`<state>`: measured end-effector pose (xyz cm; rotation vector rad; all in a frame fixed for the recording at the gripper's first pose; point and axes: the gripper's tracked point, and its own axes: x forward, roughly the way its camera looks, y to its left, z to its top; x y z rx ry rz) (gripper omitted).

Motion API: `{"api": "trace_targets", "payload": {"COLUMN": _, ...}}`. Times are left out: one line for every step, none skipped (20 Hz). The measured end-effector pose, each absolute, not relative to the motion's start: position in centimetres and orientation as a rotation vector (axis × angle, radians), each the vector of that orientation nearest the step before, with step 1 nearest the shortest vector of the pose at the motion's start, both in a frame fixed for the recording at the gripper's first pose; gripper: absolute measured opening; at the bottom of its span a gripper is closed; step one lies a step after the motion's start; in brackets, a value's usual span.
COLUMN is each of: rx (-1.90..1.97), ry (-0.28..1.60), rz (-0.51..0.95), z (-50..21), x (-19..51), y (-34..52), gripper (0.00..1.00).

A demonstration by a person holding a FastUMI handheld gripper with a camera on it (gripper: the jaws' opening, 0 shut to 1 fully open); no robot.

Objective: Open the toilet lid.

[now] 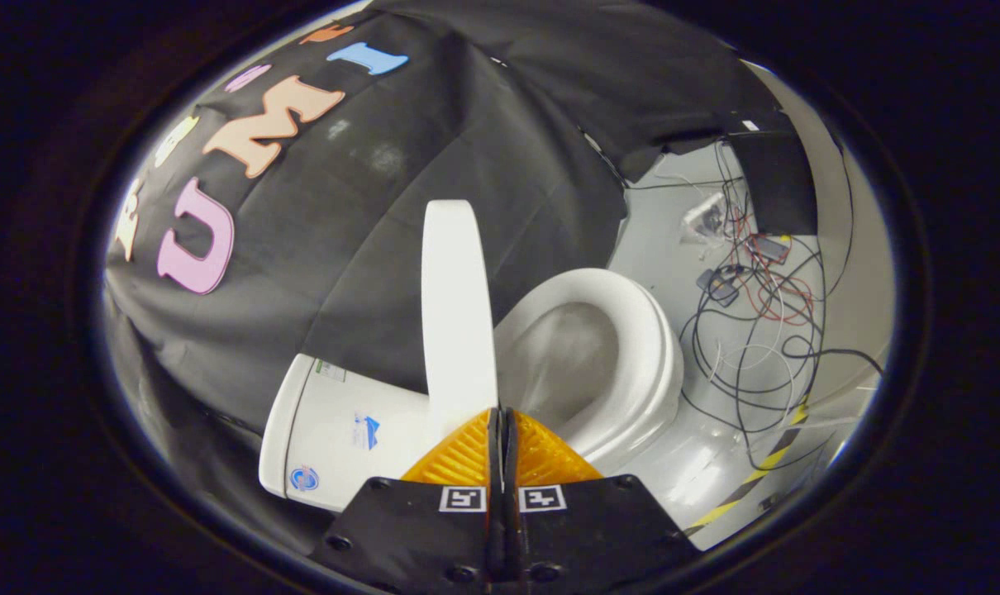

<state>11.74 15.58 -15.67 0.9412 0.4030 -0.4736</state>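
Clearly raised, the toilet lid (457, 306) stands edge-on, its base hidden behind the closed, empty gripper (500, 413).

Pale grey floor (673, 223). White toilet (624, 364) stands on it, hard against the black cloth wall. Beyond the toilet, a loose tangle of black, red and white cables (756, 330) sprawls over the floor, with a small black box (719, 285) among them. Yellow-black striped tape (764, 467) runs along the floor near the toilet's base.
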Motion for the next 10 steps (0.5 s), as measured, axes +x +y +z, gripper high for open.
{"api": "trace_targets", "payload": {"rx": 0.913, "ry": 0.410, "rz": -0.474, "z": -15.3, "x": 11.7, "y": 15.8, "gripper": 0.00}}
{"api": "trace_targets", "payload": {"rx": 0.888, "ry": 0.411, "rz": -0.479, "z": -14.9, "x": 11.8, "y": 15.9, "gripper": 0.00}}
{"api": "trace_targets", "payload": {"rx": 0.864, "ry": 0.410, "rz": -0.477, "z": -14.6, "x": 12.0, "y": 16.0, "gripper": 0.00}}
{"api": "trace_targets", "payload": {"rx": 0.855, "ry": 0.406, "rz": -0.480, "z": -14.3, "x": 12.1, "y": 16.1, "gripper": 0.00}}
{"api": "trace_targets", "payload": {"rx": 0.848, "ry": 0.402, "rz": -0.484, "z": -13.9, "x": 12.3, "y": 16.3, "gripper": 0.00}}
{"api": "trace_targets", "payload": {"rx": 0.845, "ry": 0.397, "rz": -0.493, "z": -13.7, "x": 12.3, "y": 16.3, "gripper": 0.00}}
{"api": "trace_targets", "payload": {"rx": 0.839, "ry": 0.395, "rz": -0.496, "z": -13.5, "x": 12.5, "y": 16.4, "gripper": 0.00}}
{"api": "trace_targets", "payload": {"rx": 0.829, "ry": 0.390, "rz": -0.496, "z": -13.3, "x": 12.6, "y": 16.5, "gripper": 0.00}}
{"api": "trace_targets", "payload": {"rx": 0.812, "ry": 0.385, "rz": -0.493, "z": -13.0, "x": 12.7, "y": 16.7, "gripper": 0.00}}
{"api": "trace_targets", "payload": {"rx": 0.785, "ry": 0.383, "rz": -0.488, "z": -12.6, "x": 12.9, "y": 16.8, "gripper": 0.00}}
